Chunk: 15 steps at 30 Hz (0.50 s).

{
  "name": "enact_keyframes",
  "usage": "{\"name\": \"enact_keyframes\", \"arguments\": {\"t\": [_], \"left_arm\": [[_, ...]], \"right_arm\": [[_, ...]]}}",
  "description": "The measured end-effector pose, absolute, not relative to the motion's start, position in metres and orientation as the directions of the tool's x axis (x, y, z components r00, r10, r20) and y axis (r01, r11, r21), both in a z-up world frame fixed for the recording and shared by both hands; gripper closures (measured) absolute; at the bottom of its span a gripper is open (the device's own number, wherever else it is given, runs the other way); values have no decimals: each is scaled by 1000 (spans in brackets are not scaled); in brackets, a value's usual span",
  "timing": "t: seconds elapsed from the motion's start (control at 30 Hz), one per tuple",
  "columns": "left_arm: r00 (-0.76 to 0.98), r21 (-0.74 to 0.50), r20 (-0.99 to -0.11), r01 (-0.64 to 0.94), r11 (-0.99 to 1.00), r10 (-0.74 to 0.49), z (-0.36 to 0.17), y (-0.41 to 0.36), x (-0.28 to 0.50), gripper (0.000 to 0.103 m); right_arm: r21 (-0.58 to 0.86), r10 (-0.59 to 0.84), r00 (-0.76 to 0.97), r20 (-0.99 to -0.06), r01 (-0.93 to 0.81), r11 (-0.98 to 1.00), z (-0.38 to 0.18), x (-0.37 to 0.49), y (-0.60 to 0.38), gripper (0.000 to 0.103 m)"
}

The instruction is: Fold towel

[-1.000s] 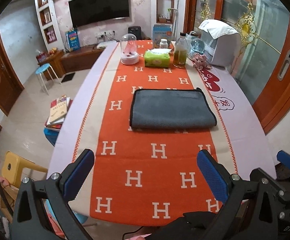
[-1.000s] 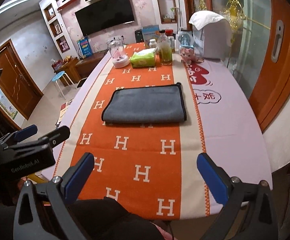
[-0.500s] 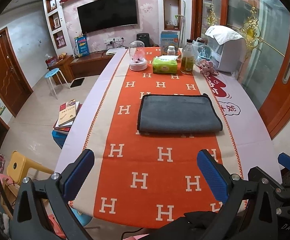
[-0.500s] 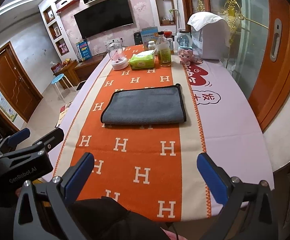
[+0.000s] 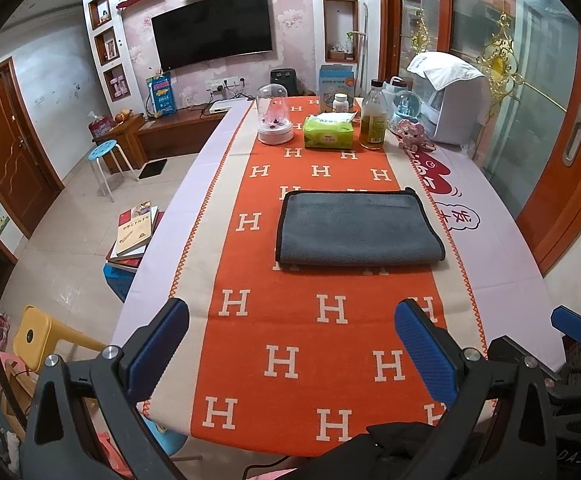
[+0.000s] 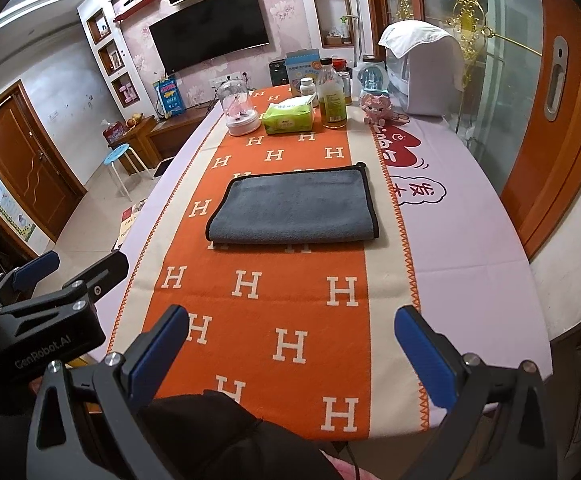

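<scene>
A grey towel (image 5: 356,226) with a black hem lies folded flat on the orange runner in the middle of the table; it also shows in the right wrist view (image 6: 294,208). My left gripper (image 5: 290,344) is open and empty, held above the table's near edge, well short of the towel. My right gripper (image 6: 290,344) is open and empty too, also back at the near edge. The left gripper's body (image 6: 38,312) shows at the left of the right wrist view.
The orange H-patterned runner (image 5: 322,356) covers the table. At the far end stand a glass dome (image 5: 274,118), a green tissue pack (image 5: 328,132), an oil bottle (image 5: 372,122), a pink toy (image 5: 410,132) and a white appliance (image 5: 448,100). Stools and books sit left on the floor.
Both grippers have pulled back and tilted up, so the towel sits farther away in both views. The towel has not moved. Both grippers stay open.
</scene>
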<state>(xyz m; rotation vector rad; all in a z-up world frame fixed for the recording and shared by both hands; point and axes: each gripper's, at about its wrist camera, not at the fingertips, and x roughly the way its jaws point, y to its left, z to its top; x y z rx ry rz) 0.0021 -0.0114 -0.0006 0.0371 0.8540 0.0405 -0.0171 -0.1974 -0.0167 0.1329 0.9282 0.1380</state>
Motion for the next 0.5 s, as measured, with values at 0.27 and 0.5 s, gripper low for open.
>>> {"name": "enact_keyframes", "arguments": {"t": [0.27, 0.5], "left_arm": [[658, 49, -751, -17, 999, 48, 1, -10, 2, 1], [658, 49, -752, -13, 999, 46, 3, -10, 4, 1]], "right_arm": [[172, 174, 592, -787, -61, 983, -17, -17, -196, 0], [173, 173, 591, -788, -58, 983, -17, -17, -196, 0]]}}
